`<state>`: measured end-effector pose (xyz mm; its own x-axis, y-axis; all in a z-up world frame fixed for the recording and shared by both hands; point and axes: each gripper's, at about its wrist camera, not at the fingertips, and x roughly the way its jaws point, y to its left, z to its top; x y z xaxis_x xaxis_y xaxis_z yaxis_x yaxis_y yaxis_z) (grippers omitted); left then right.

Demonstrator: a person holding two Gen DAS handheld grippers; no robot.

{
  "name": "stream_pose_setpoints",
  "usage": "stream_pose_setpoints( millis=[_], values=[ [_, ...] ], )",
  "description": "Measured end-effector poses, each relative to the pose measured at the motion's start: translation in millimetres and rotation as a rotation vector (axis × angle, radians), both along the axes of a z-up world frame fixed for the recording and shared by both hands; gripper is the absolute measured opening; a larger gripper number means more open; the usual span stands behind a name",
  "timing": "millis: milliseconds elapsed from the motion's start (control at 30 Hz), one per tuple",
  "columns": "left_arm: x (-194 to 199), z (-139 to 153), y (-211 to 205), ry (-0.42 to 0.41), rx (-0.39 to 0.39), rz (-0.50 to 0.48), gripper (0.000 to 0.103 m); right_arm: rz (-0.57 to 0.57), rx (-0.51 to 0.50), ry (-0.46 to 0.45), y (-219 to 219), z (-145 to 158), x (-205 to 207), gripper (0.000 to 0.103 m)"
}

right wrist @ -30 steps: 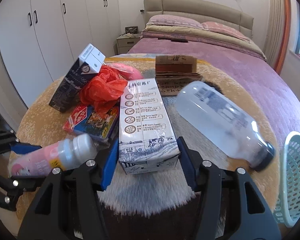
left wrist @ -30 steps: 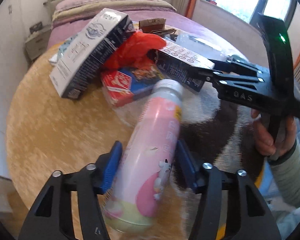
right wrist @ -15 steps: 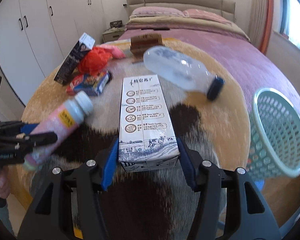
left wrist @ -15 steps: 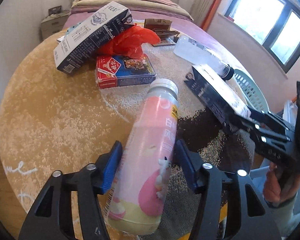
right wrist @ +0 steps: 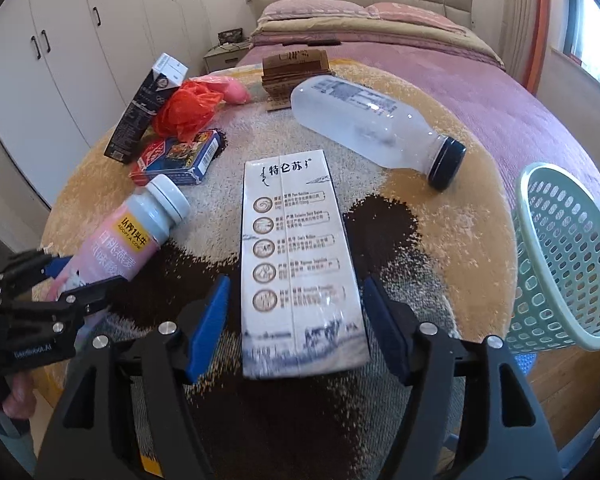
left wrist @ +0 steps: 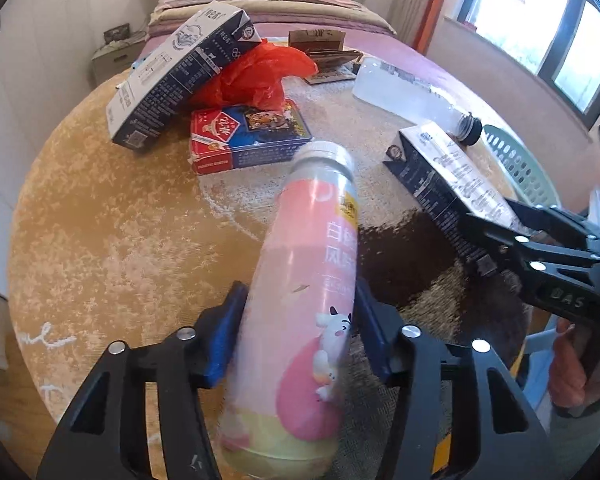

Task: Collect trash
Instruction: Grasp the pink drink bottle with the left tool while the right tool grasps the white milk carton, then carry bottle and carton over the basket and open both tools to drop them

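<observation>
My left gripper [left wrist: 300, 324] is shut on a pink yogurt bottle [left wrist: 304, 312] with a white cap, held above the round table [left wrist: 100, 232]. It also shows in the right wrist view [right wrist: 128, 240]. My right gripper [right wrist: 296, 320] has its blue pads spread a little wider than the white milk carton [right wrist: 296, 264] between them. There is a gap on the left side. The carton also shows in the left wrist view [left wrist: 452, 184]. A green mesh basket [right wrist: 564, 256] stands off the table's right edge.
On the table lie a clear plastic bottle [right wrist: 364, 124] with a dark cap, a red and blue box [right wrist: 180, 156], a red plastic bag [right wrist: 188, 108], a tilted dark carton [right wrist: 144, 108] and brown cardboard [right wrist: 296, 68]. A bed [right wrist: 380, 28] stands behind.
Both grippers have drawn back from the pile toward the table's near side with their loads. The right gripper's pads have opened slightly around the carton. The basket has come closer on the right.
</observation>
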<state>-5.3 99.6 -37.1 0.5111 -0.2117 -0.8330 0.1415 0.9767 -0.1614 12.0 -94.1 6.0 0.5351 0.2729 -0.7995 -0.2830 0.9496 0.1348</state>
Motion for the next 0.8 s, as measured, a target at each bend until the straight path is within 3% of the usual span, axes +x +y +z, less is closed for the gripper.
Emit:
stream_pose_setpoints(
  millis=[200,233,333,800],
  values=[
    [-1,6,-3,-0.045,-0.061,0.0,0.047,0.003,-0.032,0.007,5,-2,7,0.062],
    [-1,7,-4,-0.052,-0.064,0.0,0.047,0.005,-0.035,0.009,6,-3,8,0.055],
    [0,10,-6,-0.067,-0.072,0.0,0.047,0.011,-0.041,0.003,5,-3,7,0.051],
    [7,30,-37,-0.148,-0.107,-0.061,0.046,-0.076,0.021,-0.105,-49,33,-13,0.05]
  ],
)
